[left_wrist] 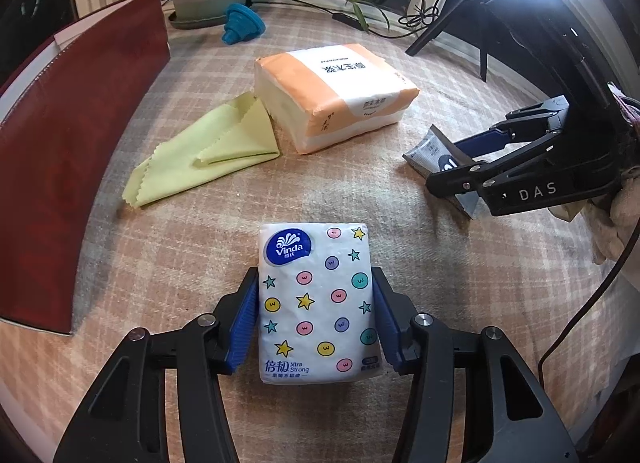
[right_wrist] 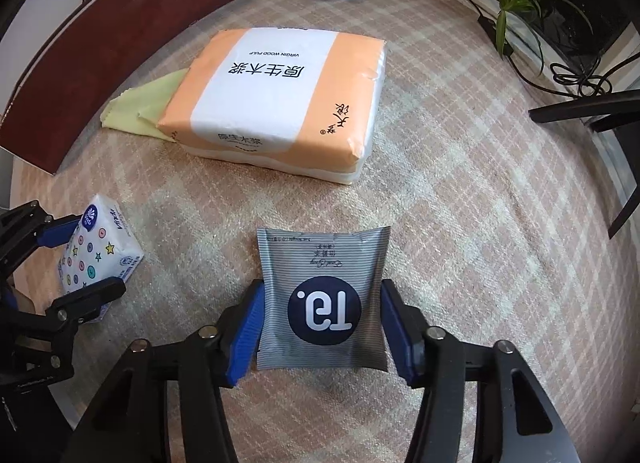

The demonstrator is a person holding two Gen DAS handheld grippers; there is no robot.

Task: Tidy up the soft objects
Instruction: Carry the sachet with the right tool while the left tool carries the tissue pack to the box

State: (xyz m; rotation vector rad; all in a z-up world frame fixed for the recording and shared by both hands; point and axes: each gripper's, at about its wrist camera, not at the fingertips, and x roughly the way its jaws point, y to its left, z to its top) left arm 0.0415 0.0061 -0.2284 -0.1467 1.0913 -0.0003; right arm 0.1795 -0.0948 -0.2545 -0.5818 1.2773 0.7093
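Both claws grip: left claw [left_wrist: 315, 323] tissues [left_wrist: 318, 303], right claw [right_wrist: 322, 327] half-hiding pouch [right_wrist: 322, 299].

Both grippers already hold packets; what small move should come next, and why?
Probably carry the Vinda tissue pack, clamped in the left gripper, forward to beside the orange tissue pack. The right gripper holds the grey sachet, and the other soft items sit grouped there.
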